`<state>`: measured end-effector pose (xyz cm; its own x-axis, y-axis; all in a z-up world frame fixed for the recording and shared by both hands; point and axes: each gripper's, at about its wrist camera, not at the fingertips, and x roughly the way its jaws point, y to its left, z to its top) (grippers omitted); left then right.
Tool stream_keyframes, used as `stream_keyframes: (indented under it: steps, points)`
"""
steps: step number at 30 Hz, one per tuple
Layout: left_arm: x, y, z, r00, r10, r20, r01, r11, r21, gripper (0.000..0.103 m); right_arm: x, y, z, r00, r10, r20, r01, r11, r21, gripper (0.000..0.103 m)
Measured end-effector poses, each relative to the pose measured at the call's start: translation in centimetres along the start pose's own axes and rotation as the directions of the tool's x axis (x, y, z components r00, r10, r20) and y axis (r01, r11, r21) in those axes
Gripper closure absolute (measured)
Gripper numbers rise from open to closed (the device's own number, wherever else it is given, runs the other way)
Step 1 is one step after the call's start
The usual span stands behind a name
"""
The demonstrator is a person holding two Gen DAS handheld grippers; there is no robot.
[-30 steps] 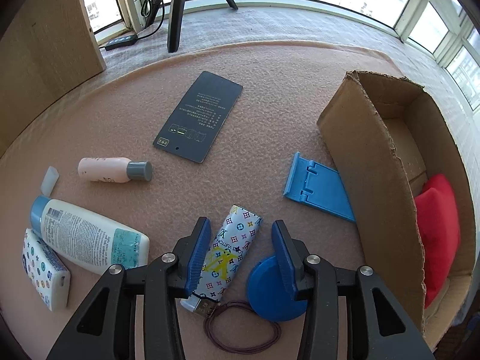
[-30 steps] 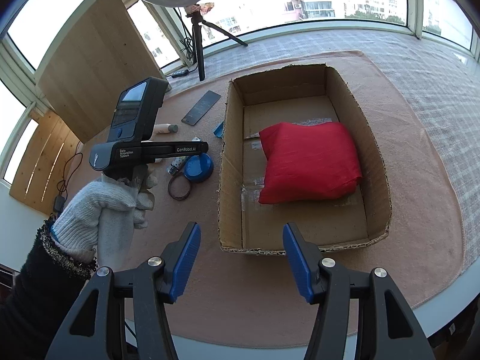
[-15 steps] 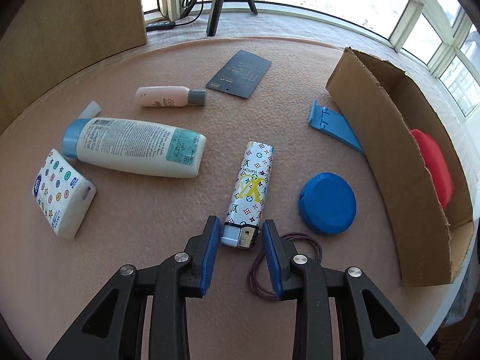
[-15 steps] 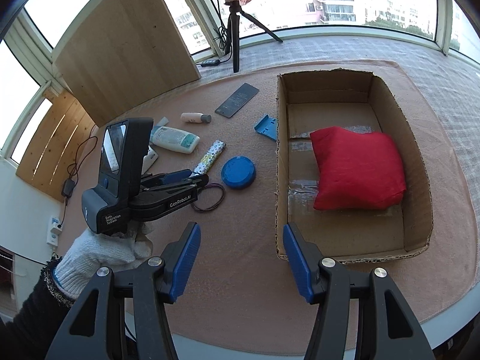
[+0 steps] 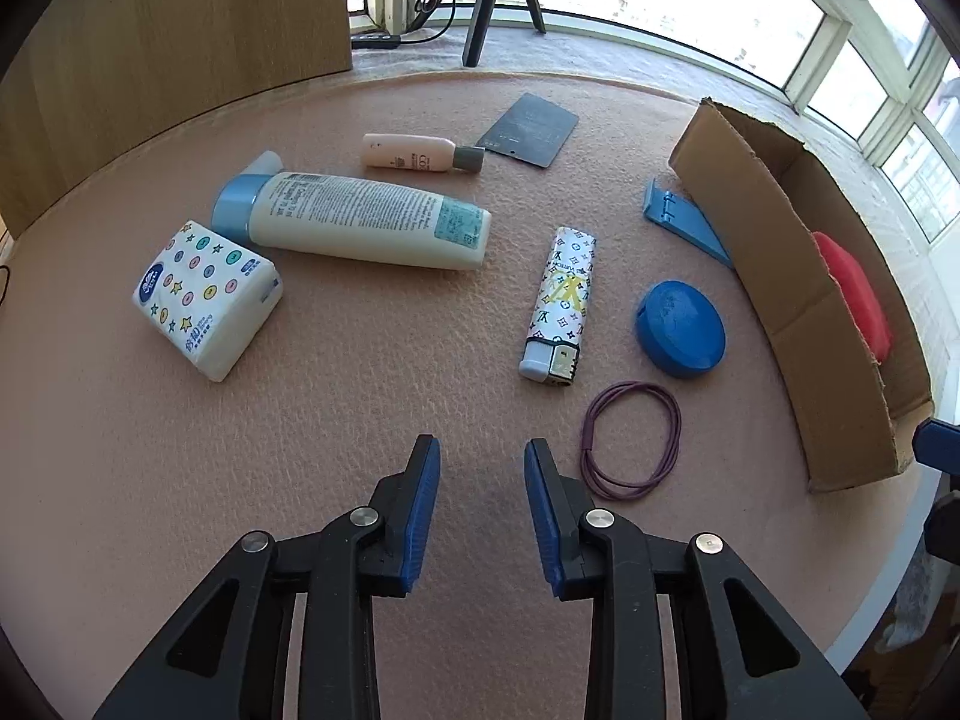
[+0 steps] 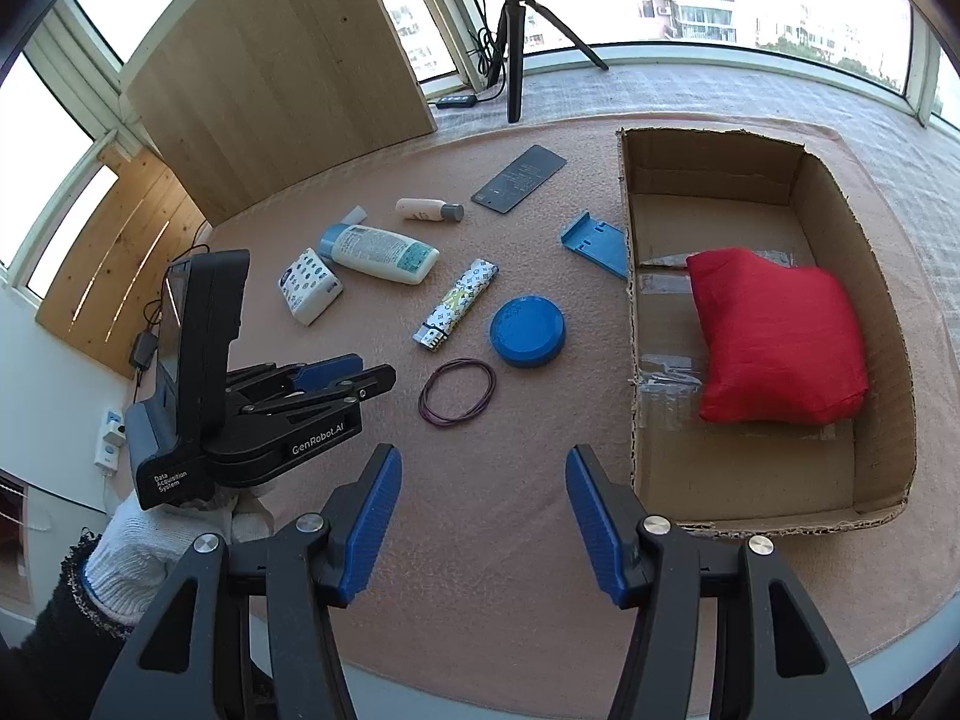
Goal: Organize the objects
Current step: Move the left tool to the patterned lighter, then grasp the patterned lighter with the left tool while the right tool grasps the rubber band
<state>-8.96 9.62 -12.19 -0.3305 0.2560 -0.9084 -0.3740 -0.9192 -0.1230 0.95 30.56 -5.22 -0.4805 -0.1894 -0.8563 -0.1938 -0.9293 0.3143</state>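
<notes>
Lighter point(image 5: 561, 303), patterned and lying flat on the pink worktop point(image 5: 336, 420), is sitting just ahead of the left gripper point(image 5: 480, 456), between the lotion bottle point(image 5: 360, 222) and the blue lid point(image 5: 681, 327), with the hair tie point(image 5: 630, 441) close to its metal end. Judged light, rigid and smooth-sided, it is probably best pinched across its narrow width at mid-body. The left fingers are standing narrowly apart, empty; the right gripper point(image 6: 483, 468) is hovering wide and empty beside the cardboard box point(image 6: 630, 330).

Pink-felted table point(image 5: 372, 420) with lighter point(image 5: 561, 303), blue lid point(image 5: 681, 327), hair tie point(image 5: 631, 440), bottles, cardboard box point(image 6: 840, 516).
</notes>
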Motion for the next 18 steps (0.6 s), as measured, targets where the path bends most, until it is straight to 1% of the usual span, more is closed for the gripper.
stream_keyframes:
  steps: [2, 3, 5, 7, 9, 11, 12, 14, 15, 18]
  points:
    - [0.1, -0.6, 1.9, 1.0, -0.022, 0.019, 0.021, 1.0, 0.007, 0.069, 0.3, 0.4, -0.1, 1.0, -0.001, -0.008, 0.001, 1.0, -0.008, 0.05]
    - [0.3, -1.2, 2.8, 0.999, -0.028, 0.028, 0.027, 0.999, 0.02, 0.065, 0.4, 0.5, -0.2, 1.0, -0.003, -0.011, 0.003, 1.0, -0.012, 0.05]
    - [1.0, -2.2, 4.6, 0.999, -0.03, 0.032, 0.028, 0.999, 0.041, 0.064, 0.5, 0.6, -0.4, 1.0, -0.01, -0.014, 0.01, 1.0, -0.016, 0.05]
    - [2.1, -3.0, 5.8, 1.0, -0.025, 0.013, 0.024, 0.998, 0.057, 0.064, 0.4, 0.4, -0.4, 1.0, -0.015, -0.013, 0.015, 1.0, -0.011, 0.05]
    - [3.5, -3.4, 6.9, 1.0, -0.004, -0.017, 0.005, 0.997, 0.071, 0.064, 0.1, 0.1, -0.5, 1.0, -0.019, -0.009, 0.019, 1.0, -0.002, 0.05]
    - [4.6, -3.4, 7.3, 0.999, 0.008, -0.035, -0.005, 0.997, 0.08, 0.064, -0.1, -0.2, -0.5, 1.0, -0.026, -0.005, 0.026, 1.0, 0.007, 0.05]
    - [4.9, -3.3, 7.4, 0.999, 0.007, -0.042, -0.004, 0.997, 0.08, 0.066, -0.2, -0.4, -0.6, 1.0, -0.028, -0.005, 0.028, 1.0, 0.013, 0.05]
    - [5.2, -2.8, 7.3, 0.999, 0.01, -0.044, -0.007, 0.997, 0.072, 0.076, 0.0, -0.6, -0.6, 1.0, -0.029, -0.009, 0.029, 0.999, 0.021, 0.05]
    - [5.2, -2.5, 7.2, 0.999, 0.014, -0.037, -0.011, 0.998, 0.068, 0.078, 0.1, -0.6, -0.6, 1.0, -0.027, -0.012, 0.028, 0.999, 0.022, 0.05]
    - [4.9, -1.5, 6.7, 0.999, 0.006, -0.038, -0.004, 0.999, 0.05, 0.078, 0.7, -0.2, -0.4, 1.0, -0.018, -0.024, 0.019, 1.0, 0.012, 0.05]
